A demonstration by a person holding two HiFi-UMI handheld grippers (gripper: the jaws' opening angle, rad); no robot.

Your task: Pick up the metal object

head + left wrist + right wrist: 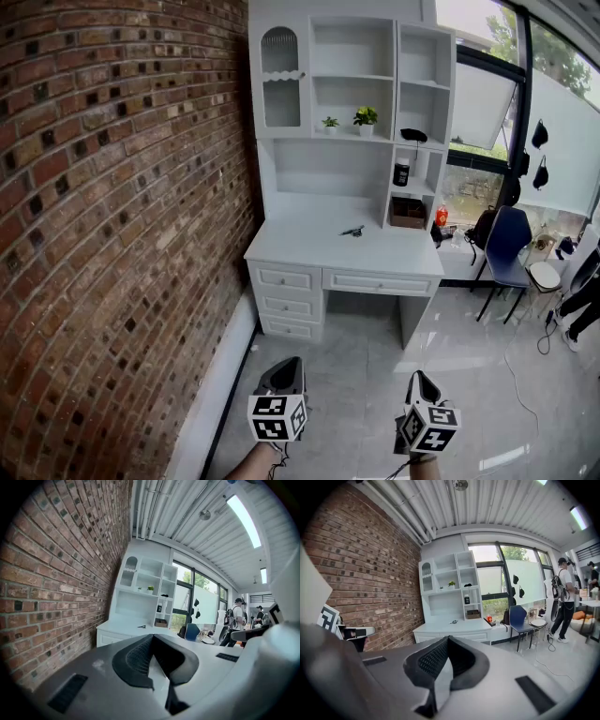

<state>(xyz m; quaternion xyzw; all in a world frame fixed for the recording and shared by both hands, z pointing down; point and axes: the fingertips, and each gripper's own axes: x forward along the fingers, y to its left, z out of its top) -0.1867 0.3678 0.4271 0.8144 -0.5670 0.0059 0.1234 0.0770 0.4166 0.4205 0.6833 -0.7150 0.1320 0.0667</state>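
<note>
The metal object (pixel 352 231) lies on the white desk (pixel 281 251), far from the left gripper (pixel 284 367) and right gripper (pixel 420 379), both pressed together and empty; better to approach first, then spread one.

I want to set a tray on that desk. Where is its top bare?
The desk top is bare left of the metal object, toward the brick wall, and all along its front edge above the drawers. Crowded: the right cubbies, with a brown box and a dark jar.

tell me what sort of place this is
Probably an office or studio with a study corner: white desk with shelf hutch against a red brick wall, blue chair beside tall windows.
</note>
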